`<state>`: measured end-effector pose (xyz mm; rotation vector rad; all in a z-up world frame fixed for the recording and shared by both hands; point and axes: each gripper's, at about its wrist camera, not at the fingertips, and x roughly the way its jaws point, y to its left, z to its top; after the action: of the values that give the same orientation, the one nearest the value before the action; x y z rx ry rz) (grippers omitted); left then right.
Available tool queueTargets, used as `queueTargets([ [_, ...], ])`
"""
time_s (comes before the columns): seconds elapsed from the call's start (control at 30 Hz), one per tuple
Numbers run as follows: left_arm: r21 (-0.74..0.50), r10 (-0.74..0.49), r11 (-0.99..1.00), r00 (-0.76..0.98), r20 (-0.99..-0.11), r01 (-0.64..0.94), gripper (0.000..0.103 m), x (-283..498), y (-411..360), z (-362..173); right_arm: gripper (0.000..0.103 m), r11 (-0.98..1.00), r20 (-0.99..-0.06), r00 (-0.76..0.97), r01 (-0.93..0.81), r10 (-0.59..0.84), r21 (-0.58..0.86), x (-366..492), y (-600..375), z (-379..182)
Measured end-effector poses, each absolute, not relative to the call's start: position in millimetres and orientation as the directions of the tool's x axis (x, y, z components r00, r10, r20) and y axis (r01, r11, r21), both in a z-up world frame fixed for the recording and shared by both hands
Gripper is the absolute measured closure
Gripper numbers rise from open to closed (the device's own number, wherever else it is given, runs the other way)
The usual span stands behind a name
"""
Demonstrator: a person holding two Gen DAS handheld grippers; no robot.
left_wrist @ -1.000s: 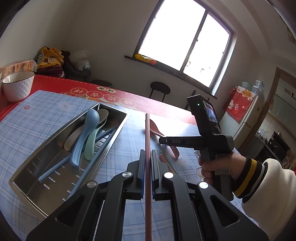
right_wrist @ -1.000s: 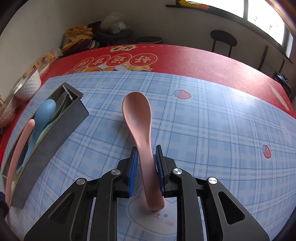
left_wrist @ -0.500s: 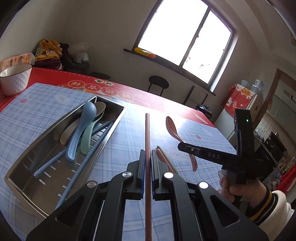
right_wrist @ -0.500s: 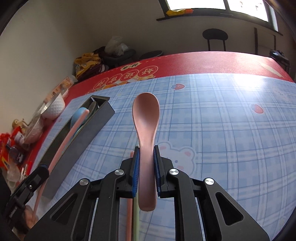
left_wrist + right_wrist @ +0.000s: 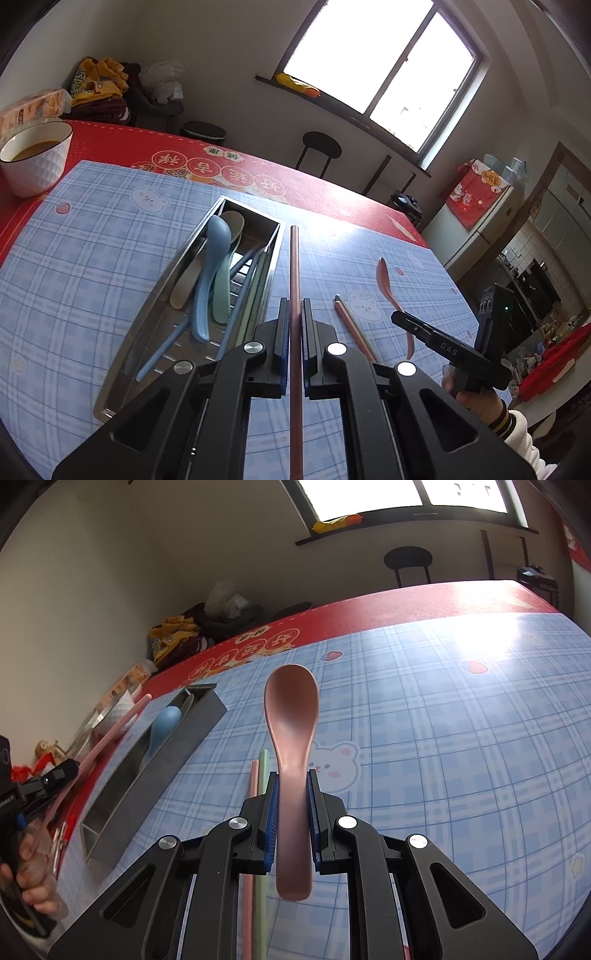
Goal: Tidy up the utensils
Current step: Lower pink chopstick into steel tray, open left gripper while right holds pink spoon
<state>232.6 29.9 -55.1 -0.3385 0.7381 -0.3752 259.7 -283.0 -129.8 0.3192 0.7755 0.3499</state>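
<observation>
Pink chopstick (image 5: 294, 280) clenched in left tongs (image 5: 294, 325); pink spoon (image 5: 292, 731) in right tongs (image 5: 292, 805).

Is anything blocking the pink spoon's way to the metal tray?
Nothing visible does. The right gripper holds the pink spoon above the table; only bare checked cloth lies between it and the open metal tray.

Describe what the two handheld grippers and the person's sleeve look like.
Both the left gripper and the right gripper are matte black, with angular triangular cut-outs, round silver bolts and blue ribbed pads lining the jaws. Seen from the left wrist, the right one carries white DAS lettering and a small green light on its upright block. The sleeve is white, its cuff striped dark and yellow.
</observation>
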Motion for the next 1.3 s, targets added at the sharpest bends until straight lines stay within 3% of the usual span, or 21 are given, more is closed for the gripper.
queueTargets([
  [0.27, -0.368, -0.394, 0.914, 0.592, -0.703, 0.171, 0.097, 267, 41, -75, 0.089, 0.882, -0.603, 0.666, -0.189, 0.439, 0.432, 256, -290, -133],
  [0.53, -0.382, -0.414, 0.908, 0.513, -0.752, 0.172, 0.097, 293, 25, -91, 0.089, 0.878, -0.605, 0.658, -0.198, 0.448, 0.436, 255, -291, -135],
  [0.97, -0.295, -0.380, 0.925, 0.581, -0.720, 0.240, 0.096, 290, 22, -76, 0.089, 0.872, -0.603, 0.654, -0.195, 0.457, 0.450, 257, -293, -136],
  [1.3, -0.049, -0.229, 0.968, 0.777, -0.586, 0.248, 0.067, 227, 38, -70, 0.089, 0.873, -0.608, 0.654, -0.179, 0.450, 0.454, 257, -295, -137],
])
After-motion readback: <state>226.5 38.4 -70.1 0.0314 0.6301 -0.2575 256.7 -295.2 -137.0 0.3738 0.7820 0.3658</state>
